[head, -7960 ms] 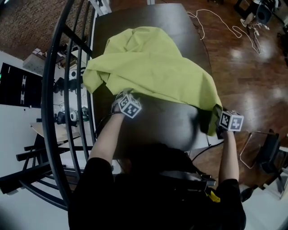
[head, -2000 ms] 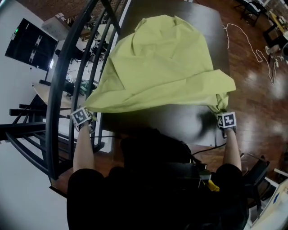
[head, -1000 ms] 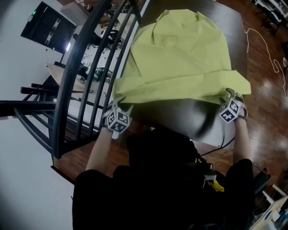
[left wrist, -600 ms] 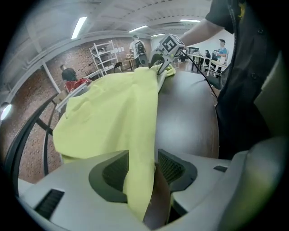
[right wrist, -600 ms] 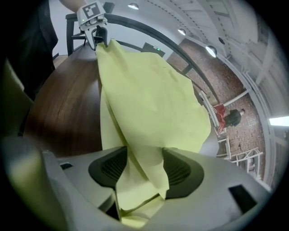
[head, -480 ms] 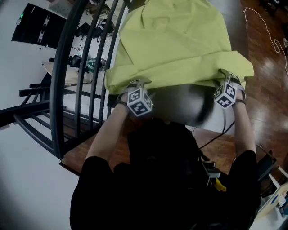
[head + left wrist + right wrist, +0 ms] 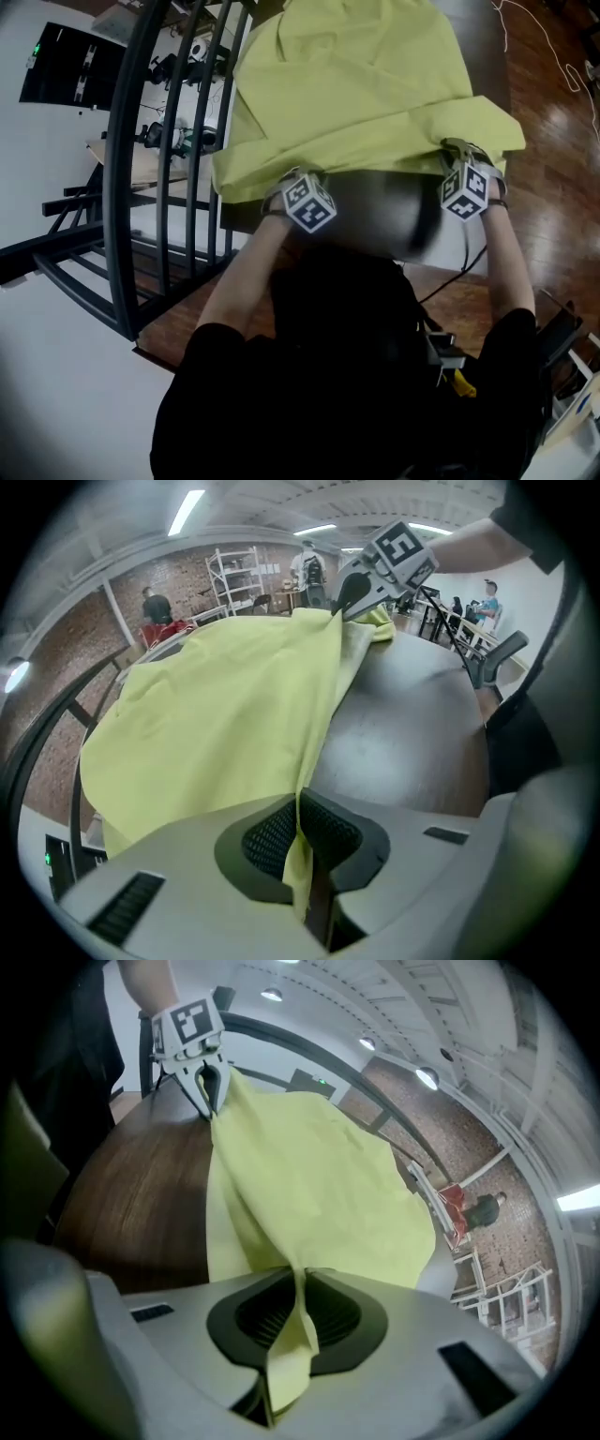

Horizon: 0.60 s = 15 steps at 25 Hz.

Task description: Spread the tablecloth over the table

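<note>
A yellow-green tablecloth (image 7: 356, 84) lies bunched over the far part of a dark wooden table (image 7: 384, 211), and its near hem hangs loose across the middle. My left gripper (image 7: 284, 190) holds the hem near its left end. Its jaws have just been closing, and a fold of cloth (image 7: 234, 696) is pinched between the pads (image 7: 272, 836). My right gripper (image 7: 456, 157) holds the hem's right end. Its jaws have also just been closing, with cloth (image 7: 309, 1185) pressed between the pads (image 7: 337, 1312). Each gripper shows in the other's view: the right gripper (image 7: 356, 583) and the left gripper (image 7: 208, 1087).
A black metal railing (image 7: 141, 141) runs along the table's left side. Wooden floor (image 7: 562, 122) with a white cable (image 7: 539, 33) lies to the right. The near strip of the table (image 7: 412, 733) is bare. People (image 7: 155, 607), shelves (image 7: 234, 574) and an office chair (image 7: 497, 653) stand far off.
My left gripper has moved inward along the near hem and down onto it. Both grippers have closed on the cloth's edge. The right one has shifted only slightly.
</note>
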Tool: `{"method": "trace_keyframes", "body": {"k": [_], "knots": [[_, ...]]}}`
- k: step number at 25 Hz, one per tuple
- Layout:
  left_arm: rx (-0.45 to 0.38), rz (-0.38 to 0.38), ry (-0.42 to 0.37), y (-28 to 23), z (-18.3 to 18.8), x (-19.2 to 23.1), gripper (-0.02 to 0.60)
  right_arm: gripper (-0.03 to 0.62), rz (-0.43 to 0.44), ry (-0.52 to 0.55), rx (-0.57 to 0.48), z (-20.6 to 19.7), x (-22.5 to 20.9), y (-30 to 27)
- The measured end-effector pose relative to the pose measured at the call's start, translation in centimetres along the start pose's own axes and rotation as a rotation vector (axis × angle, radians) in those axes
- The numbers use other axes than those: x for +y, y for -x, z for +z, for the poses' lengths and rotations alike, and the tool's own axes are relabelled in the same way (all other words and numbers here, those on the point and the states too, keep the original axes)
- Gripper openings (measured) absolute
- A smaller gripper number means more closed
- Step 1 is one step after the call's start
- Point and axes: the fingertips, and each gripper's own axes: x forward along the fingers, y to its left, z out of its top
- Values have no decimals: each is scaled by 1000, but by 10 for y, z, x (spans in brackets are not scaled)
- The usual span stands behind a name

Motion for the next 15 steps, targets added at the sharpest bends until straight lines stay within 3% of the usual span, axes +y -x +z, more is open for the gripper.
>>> {"method": "trace_keyframes", "body": {"k": [5, 9, 15], "knots": [[-24, -16, 40, 17, 9, 16, 3, 37, -10, -31, -38, 9, -13, 15], [-84, -20, -38, 63, 25, 32, 3, 37, -47, -78, -68, 17, -23, 44], [-179, -163, -137, 146, 65, 34, 3, 22, -89, -126, -25, 6, -21, 98]]}}
